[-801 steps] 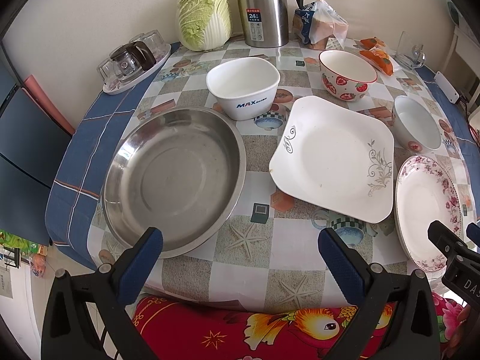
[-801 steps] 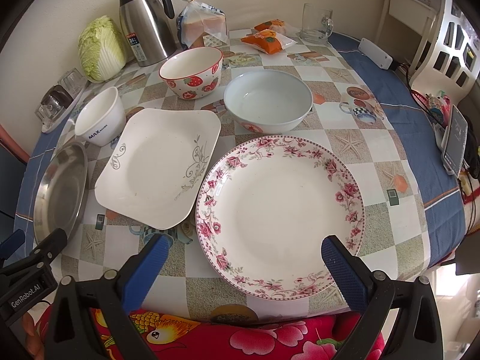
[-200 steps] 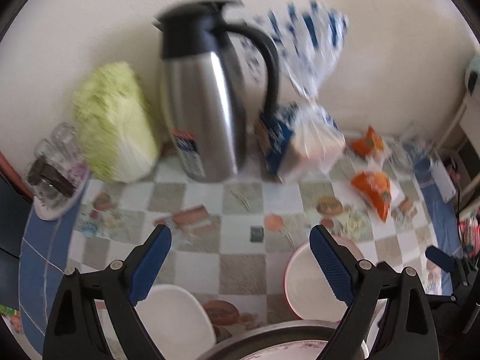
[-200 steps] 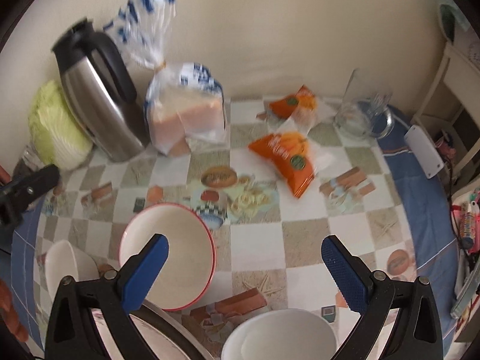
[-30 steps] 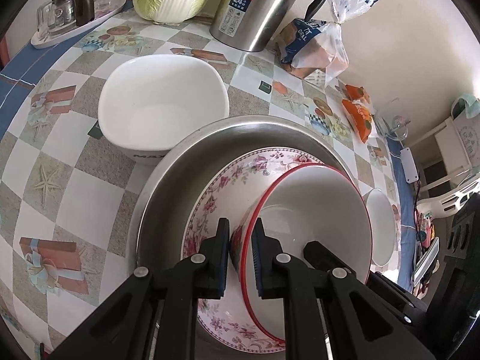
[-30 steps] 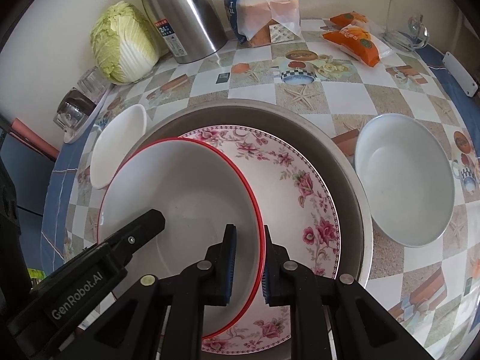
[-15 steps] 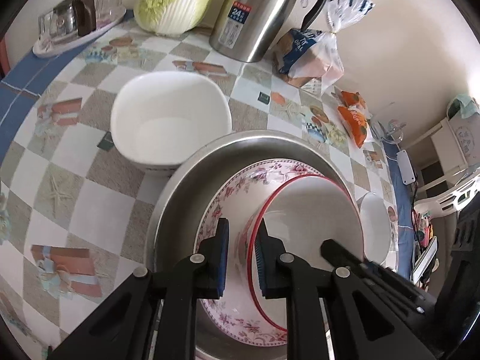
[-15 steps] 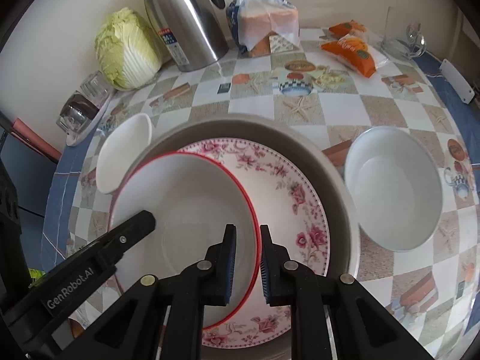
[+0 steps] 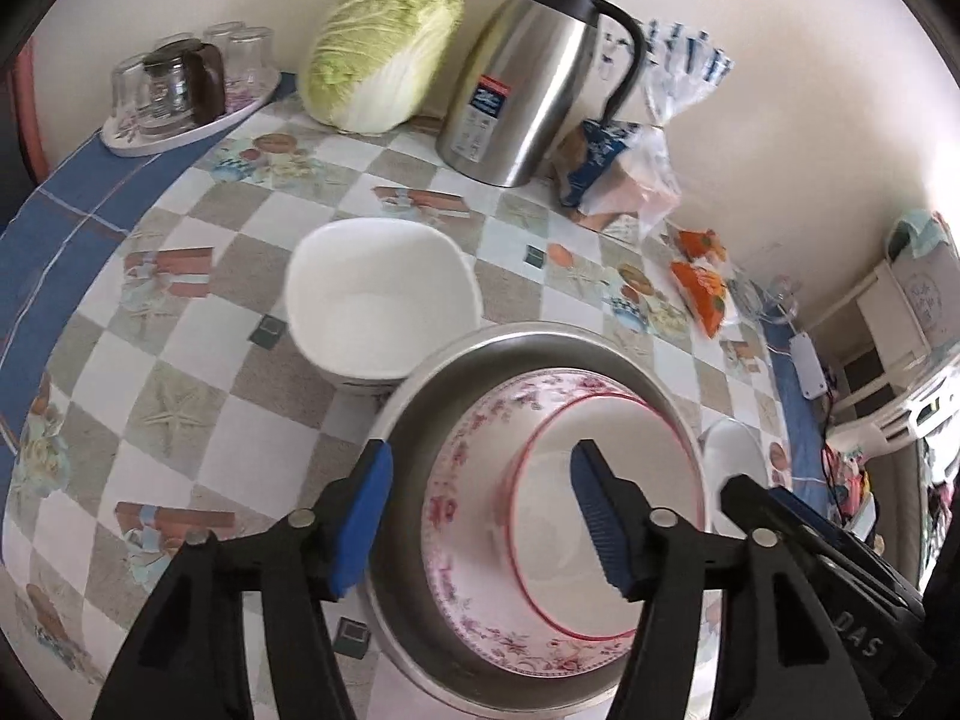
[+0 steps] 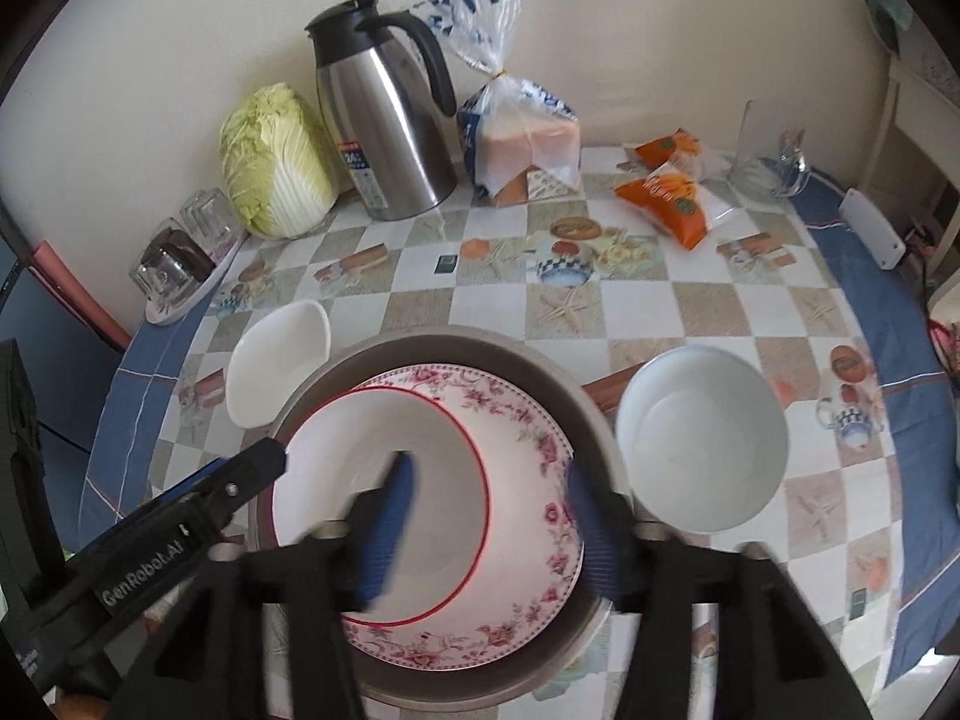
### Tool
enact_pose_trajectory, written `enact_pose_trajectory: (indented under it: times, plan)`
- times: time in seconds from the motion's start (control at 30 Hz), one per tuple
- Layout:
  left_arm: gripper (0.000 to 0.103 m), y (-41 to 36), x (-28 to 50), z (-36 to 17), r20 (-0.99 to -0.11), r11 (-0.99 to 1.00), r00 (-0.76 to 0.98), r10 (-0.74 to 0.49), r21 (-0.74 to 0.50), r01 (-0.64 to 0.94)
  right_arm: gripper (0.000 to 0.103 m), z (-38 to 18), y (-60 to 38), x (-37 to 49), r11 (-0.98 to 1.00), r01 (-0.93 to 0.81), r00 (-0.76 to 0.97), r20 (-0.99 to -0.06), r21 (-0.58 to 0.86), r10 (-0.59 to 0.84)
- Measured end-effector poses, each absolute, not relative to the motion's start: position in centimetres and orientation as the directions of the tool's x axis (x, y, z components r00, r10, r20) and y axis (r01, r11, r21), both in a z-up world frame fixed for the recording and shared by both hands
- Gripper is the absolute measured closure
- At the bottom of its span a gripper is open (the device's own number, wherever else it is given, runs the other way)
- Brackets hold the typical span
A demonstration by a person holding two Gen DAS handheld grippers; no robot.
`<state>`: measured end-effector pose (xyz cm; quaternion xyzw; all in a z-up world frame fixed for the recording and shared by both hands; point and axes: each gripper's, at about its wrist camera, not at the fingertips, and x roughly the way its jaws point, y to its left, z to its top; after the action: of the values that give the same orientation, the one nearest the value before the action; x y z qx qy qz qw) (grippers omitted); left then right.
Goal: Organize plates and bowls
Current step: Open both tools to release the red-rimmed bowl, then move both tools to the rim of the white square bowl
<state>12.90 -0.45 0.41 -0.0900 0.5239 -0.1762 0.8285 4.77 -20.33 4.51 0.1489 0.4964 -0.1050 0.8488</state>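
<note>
A red-rimmed white bowl point(image 9: 630, 450) point(image 10: 384, 432) rests in a pink floral plate point(image 9: 468, 480) point(image 10: 528, 432), which lies in a steel pan point(image 9: 420, 396) point(image 10: 456, 342). My left gripper point(image 9: 480, 510) hovers above the bowl's left rim. Its jaws are opening and the pads are off the rim. My right gripper point(image 10: 489, 516), blurred, hangs over the bowl's right rim; its jaws are also opening and touch nothing. A white square bowl point(image 9: 378, 300) point(image 10: 276, 360) touches the pan's far left. A round white bowl point(image 10: 702, 444) point(image 9: 732, 450) sits to the pan's right.
Along the wall stand a cabbage point(image 10: 276, 168), a steel jug point(image 10: 384, 120), a bagged loaf point(image 10: 522, 138), orange snack packets point(image 10: 666, 192) and a glass mug point(image 10: 774, 162). A tray of upturned glasses point(image 9: 180, 90) sits far left. A white device point(image 10: 870, 228) lies at the right edge.
Both grippers were shut on the red-rimmed bowl's rim; now both have let go, opened and risen. The bowl stays in the floral plate.
</note>
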Motion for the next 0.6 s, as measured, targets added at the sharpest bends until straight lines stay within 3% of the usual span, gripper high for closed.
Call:
enact_pose_trajectory:
  times: [0.13,0.2,0.33,0.47,0.6]
  plan:
    - [0.030,0.3,13.0,0.2,-0.849,0.940,0.403,-0.342,-0.305,0.155,0.026,4.0,-20.7,4.6,0.930,0.333,0.472,-0.881,0.153,-0.024]
    - [0.020,0.8,13.1,0.0,-0.853,0.946,0.408,-0.325,-0.297,0.132,0.021,3.6,-20.9,4.6,0.927,0.341,0.459,-0.888,0.156,-0.019]
    - [0.019,1.6,13.2,-0.5,-0.861,0.956,0.420,-0.289,-0.282,0.080,0.016,3.3,-21.0,4.5,0.927,0.341,0.455,-0.891,0.158,-0.015]
    - [0.016,2.2,13.3,-0.7,-0.865,0.968,0.440,-0.242,-0.249,0.045,0.001,3.2,-21.1,4.5,0.926,0.340,0.460,-0.888,0.164,-0.012]
    - [0.008,2.8,13.3,-0.8,-0.869,0.980,0.462,-0.179,-0.196,0.012,0.000,3.2,-21.0,4.4,0.925,0.340,0.470,-0.883,0.166,-0.014]
